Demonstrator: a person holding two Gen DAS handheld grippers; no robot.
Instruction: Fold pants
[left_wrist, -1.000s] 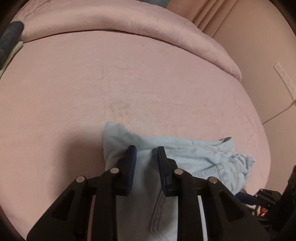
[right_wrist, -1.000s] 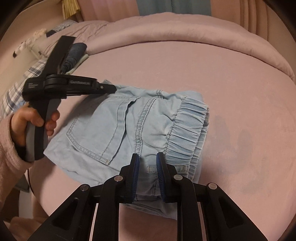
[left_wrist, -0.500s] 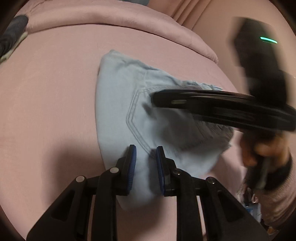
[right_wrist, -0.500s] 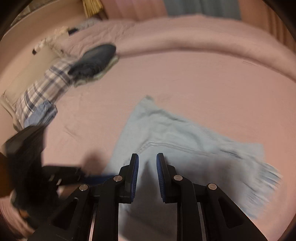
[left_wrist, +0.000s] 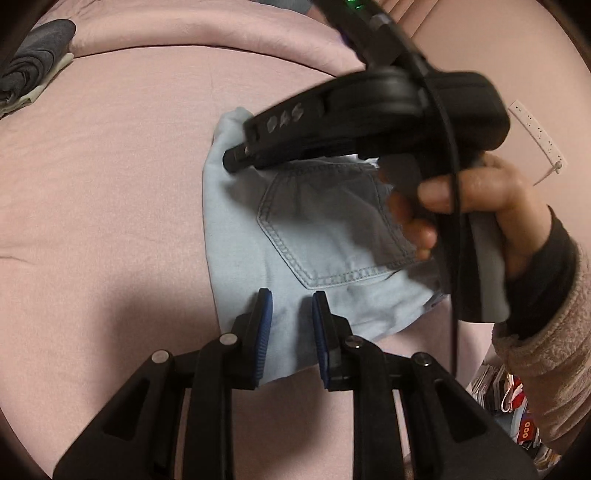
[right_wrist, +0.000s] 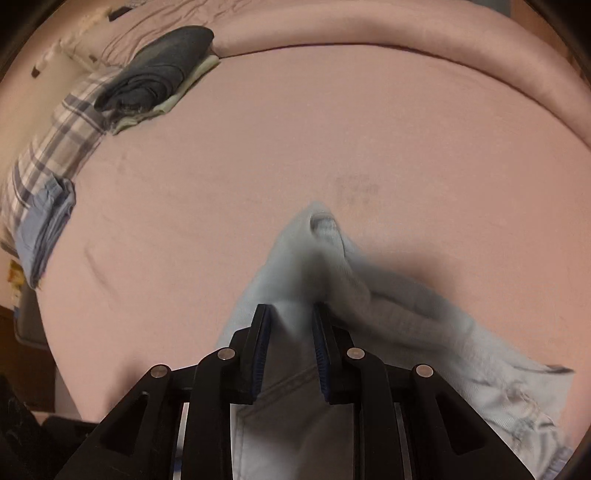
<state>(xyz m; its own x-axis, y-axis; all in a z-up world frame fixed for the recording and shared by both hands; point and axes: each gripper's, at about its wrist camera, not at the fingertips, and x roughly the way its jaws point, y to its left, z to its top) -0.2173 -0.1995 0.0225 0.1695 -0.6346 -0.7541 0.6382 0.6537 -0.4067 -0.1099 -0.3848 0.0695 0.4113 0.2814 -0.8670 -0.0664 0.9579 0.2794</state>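
Folded dark clothes (right_wrist: 155, 70) far beyond right tool (right_wrist: 288, 314); both tools parted, left tool (left_wrist: 288, 299) over pants (left_wrist: 240, 229) on bed (left_wrist: 110, 166).

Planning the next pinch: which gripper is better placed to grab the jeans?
Right gripper: a raised ridge of the jeans runs between its open jaws. The left gripper faces only flat denim.
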